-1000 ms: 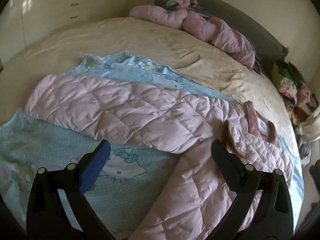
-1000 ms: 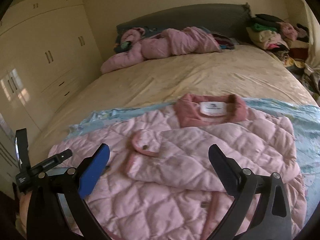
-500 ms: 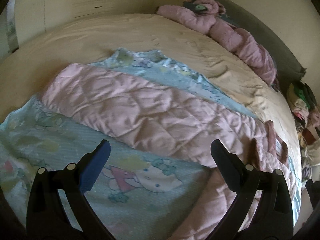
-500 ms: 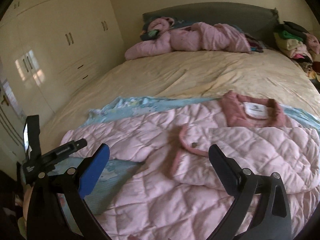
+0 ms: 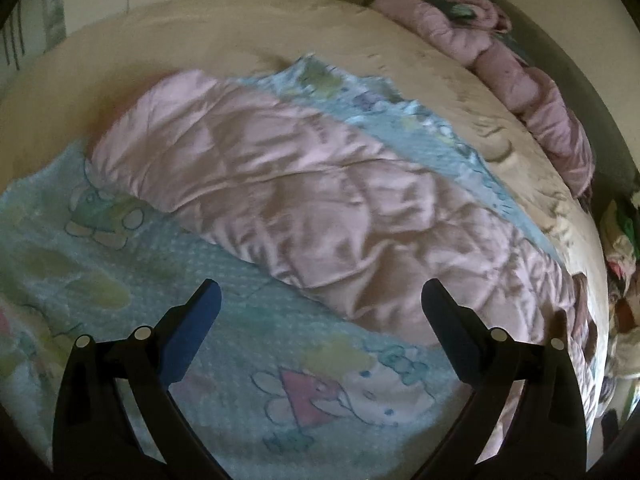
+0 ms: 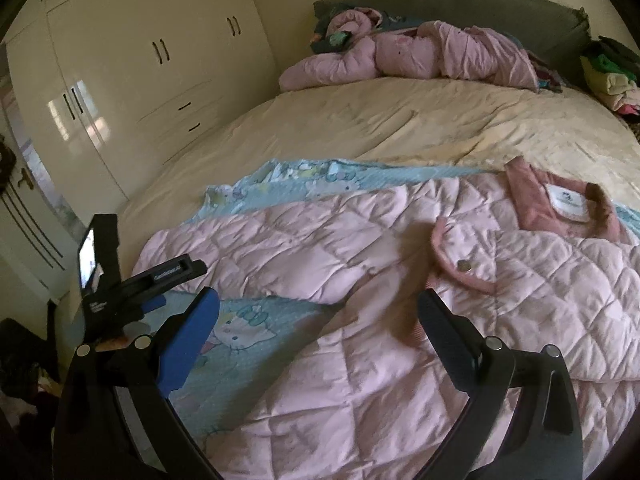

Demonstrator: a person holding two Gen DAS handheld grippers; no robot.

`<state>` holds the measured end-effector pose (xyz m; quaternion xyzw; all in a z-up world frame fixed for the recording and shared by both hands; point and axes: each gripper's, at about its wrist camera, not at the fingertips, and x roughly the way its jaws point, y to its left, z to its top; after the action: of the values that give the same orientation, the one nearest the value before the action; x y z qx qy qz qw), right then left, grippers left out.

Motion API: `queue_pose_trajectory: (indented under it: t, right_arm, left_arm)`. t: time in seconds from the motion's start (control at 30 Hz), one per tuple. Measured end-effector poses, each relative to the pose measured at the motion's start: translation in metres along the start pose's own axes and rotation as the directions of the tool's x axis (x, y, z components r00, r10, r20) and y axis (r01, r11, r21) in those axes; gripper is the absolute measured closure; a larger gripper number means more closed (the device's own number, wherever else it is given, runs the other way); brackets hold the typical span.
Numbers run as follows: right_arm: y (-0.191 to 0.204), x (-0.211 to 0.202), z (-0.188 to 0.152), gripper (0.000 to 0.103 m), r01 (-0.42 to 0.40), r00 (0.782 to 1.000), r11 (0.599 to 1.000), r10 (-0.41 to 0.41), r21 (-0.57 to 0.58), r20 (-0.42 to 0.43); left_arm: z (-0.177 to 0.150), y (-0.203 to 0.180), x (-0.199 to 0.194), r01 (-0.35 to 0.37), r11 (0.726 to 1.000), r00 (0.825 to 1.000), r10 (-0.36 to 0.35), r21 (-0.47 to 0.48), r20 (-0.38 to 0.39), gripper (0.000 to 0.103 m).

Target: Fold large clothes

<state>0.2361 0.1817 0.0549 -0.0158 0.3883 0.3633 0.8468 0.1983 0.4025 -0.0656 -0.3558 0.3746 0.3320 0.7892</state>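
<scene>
My left hand-held gripper [image 5: 320, 304] and right hand-held gripper [image 6: 318, 308] hung spread, empty; ahead, the coat's [image 6: 400, 280] outstretched sleeve [image 5: 280, 200] awaited folding.

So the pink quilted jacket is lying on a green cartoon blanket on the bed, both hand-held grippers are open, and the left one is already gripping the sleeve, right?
Not quite. The left hand-held gripper grips nothing: the left wrist view shows its fingers apart above the blanket, just short of the sleeve. The rest holds: the jacket lies on the blanket, and the right hand-held gripper is open too.
</scene>
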Motion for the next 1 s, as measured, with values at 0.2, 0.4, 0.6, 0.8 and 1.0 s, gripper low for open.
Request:
queue_pose_trajectory:
  t: [0.2, 0.4, 0.6, 0.8, 1.0]
  right_arm:
    - [-0.006, 0.009, -0.009, 0.004, -0.019, 1.000, 1.000, 0.019, 0.007, -0.024]
    - [-0.026, 0.010, -0.019, 0.004, -0.016, 0.999, 0.999, 0.018, 0.042, -0.039]
    - [-0.048, 0.000, -0.029, 0.004, -0.012, 1.000, 0.996, 0.014, 0.089, -0.022]
    - [-0.063, -0.013, -0.041, 0.004, -0.019, 1.000, 0.991, 0.020, 0.136, -0.008]
    - [-0.079, -0.046, -0.054, 0.004, -0.012, 1.000, 0.984, 0.007, 0.179, 0.030]
  left_arm:
    - [0.010, 0.029, 0.029, 0.027, 0.993, 0.999, -0.030, -0.111, -0.026, 0.009]
    - [0.025, 0.053, 0.037, 0.094, 0.975, 0.995, -0.087, -0.199, 0.046, 0.009]
    - [0.033, 0.074, 0.031, 0.124, 0.959, 0.985, -0.087, -0.256, 0.151, 0.028]
    - [0.042, 0.066, -0.007, 0.161, 0.974, 0.955, -0.113, -0.158, 0.275, 0.081]
    - [0.050, 0.039, -0.068, 0.214, 0.975, 0.914, -0.177, -0.064, 0.366, 0.083]
